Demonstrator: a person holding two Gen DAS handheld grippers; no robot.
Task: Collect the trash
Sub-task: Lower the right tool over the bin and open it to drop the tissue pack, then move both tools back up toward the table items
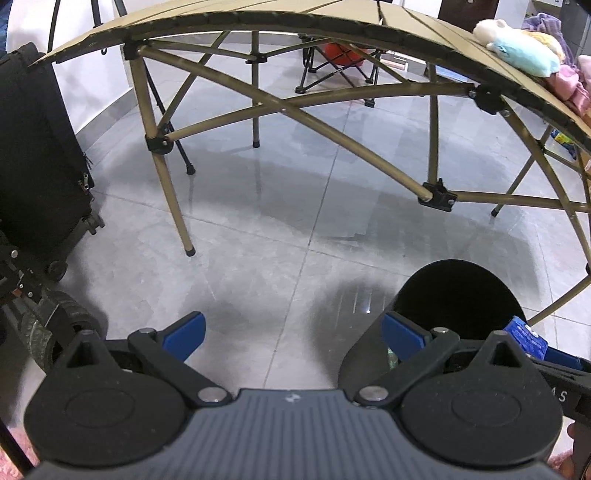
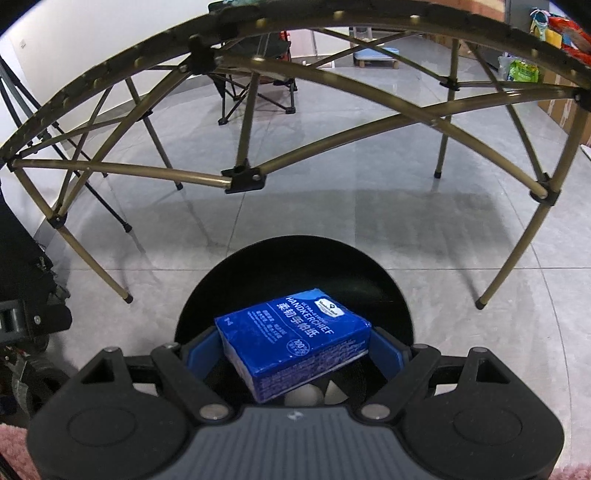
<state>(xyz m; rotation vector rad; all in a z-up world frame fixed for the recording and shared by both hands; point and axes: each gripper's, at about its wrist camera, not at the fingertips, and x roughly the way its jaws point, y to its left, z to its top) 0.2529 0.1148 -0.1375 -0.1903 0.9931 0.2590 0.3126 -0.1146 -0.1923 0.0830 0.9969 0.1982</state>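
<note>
A blue handkerchief tissue pack [image 2: 291, 339] sits tilted between the blue pads of my right gripper [image 2: 293, 350], which is shut on its two sides. It hangs right above the mouth of a round black bin [image 2: 295, 266] on the floor. White crumpled pieces [image 2: 304, 397] show inside the bin beneath the pack. In the left wrist view my left gripper [image 1: 293, 332] stands open and empty over the floor tiles, just left of the bin [image 1: 454, 295]. A corner of the tissue pack [image 1: 529, 336] shows at the bin's right edge.
A folding table [image 1: 258, 22] with tan crossed legs [image 2: 243, 177] spans the floor ahead of the bin. Plush toys [image 1: 517, 48] lie on its top. A black wheeled suitcase [image 1: 37, 166] stands at the left. A folding chair [image 2: 258, 85] stands further back.
</note>
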